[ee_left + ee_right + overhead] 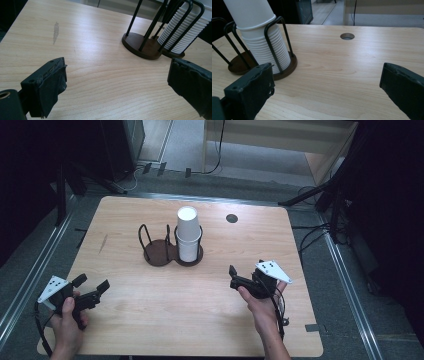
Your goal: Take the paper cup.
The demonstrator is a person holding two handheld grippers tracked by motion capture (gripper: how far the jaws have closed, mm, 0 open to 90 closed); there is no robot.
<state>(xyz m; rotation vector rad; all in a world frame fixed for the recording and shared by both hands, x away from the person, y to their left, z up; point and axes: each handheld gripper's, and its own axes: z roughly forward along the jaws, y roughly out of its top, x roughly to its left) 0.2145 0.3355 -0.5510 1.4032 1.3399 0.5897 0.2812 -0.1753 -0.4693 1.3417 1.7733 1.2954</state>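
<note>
Presently both grippers are seen near the front of the wooden table (210, 330), each held in a hand, well apart from one another. Right gripper (243, 276): jaws spread as wide as they go, nothing between them, nothing touched; bare tabletop is seen through the gap in the right gripper view. It is held above the table at the right, pointed toward the cup holder (173, 251). Left gripper (91, 288): jaws likewise spread wide, empty, no contact with anything; only wood grain is seen between the pads in the left gripper view.

Cup holder: dark wire frame on two round brown bases, placed at the middle of the table, well apart from both grippers. A stack of white paper cups (187, 234) is stood upright in its right-hand ring, the topmost cup raised above the ribbed rims of the rest. The left-hand ring is seen bare. A round hole (231, 218) is noted in the tabletop behind and to the right of the stack
</note>
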